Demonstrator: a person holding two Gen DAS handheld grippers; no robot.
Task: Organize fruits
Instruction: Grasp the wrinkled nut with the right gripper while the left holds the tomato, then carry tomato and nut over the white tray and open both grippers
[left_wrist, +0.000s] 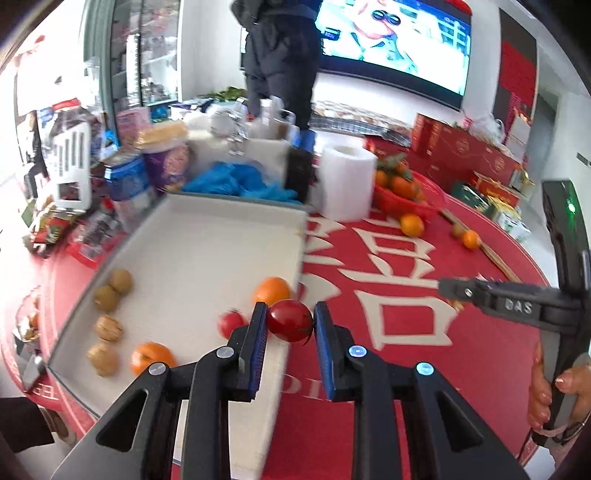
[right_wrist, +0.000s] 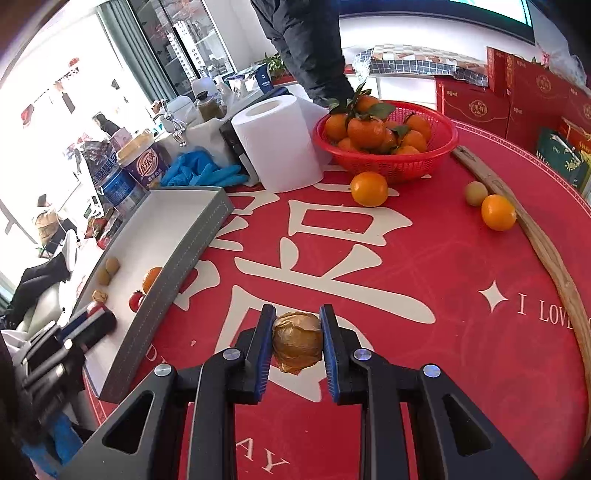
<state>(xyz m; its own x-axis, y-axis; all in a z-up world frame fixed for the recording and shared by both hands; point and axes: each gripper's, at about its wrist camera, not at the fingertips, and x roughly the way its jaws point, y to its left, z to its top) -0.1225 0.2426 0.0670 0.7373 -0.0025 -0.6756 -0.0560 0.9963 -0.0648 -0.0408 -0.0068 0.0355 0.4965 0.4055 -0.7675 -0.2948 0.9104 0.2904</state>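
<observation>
I had the left gripper (left_wrist: 290, 320) clenched on a glossy red cherry tomato (left_wrist: 290, 319) at the white tray's (left_wrist: 207, 236) edge — my right gripper (right_wrist: 297, 345) gripped a wrinkled tan walnut (right_wrist: 297, 343) above the red bench (right_wrist: 461, 332).

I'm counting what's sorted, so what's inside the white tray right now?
Inside the white tray: two oranges, a cherry tomato, two walnuts and two greenish-brown fruits. The left claw hides its near corner.
</observation>
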